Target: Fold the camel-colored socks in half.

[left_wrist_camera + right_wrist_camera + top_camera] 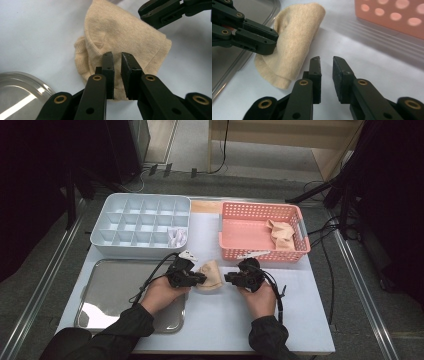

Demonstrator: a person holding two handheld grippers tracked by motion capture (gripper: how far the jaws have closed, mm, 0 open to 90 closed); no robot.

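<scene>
I have the left gripper [199,279] at the middle of the counter [300,320], toward its near edge, and its jaws are clamped on the near edge of a beige sock [212,276]. In the left gripper view the two pads [109,72] stand close together with a fold of the sock's [120,35] cloth pinched between them; the rest of the sock lies bunched on the counter's pale surface [37,32] beyond the jaws.

My right gripper [229,279] hovers just beside the sock on its right, jaws apart and holding nothing. In the right gripper view I see bare counter [367,60] through the gap between its jaws, with the sock [294,42] off to one side and the left gripper [270,43] biting into it from the far side.

A steel tray [107,292] sits at the near left corner of the counter, partly under my left hand [162,294]; its rim [27,82] shows in the left gripper view just beside the sock. A white divided organiser [125,222] occupies the far left corner, and a white rolled item [177,237] sits in one of its compartments on the near right. A pink perforated basket [250,250] stands toward the far right corner, with another beige sock [281,234] lying inside it.
</scene>
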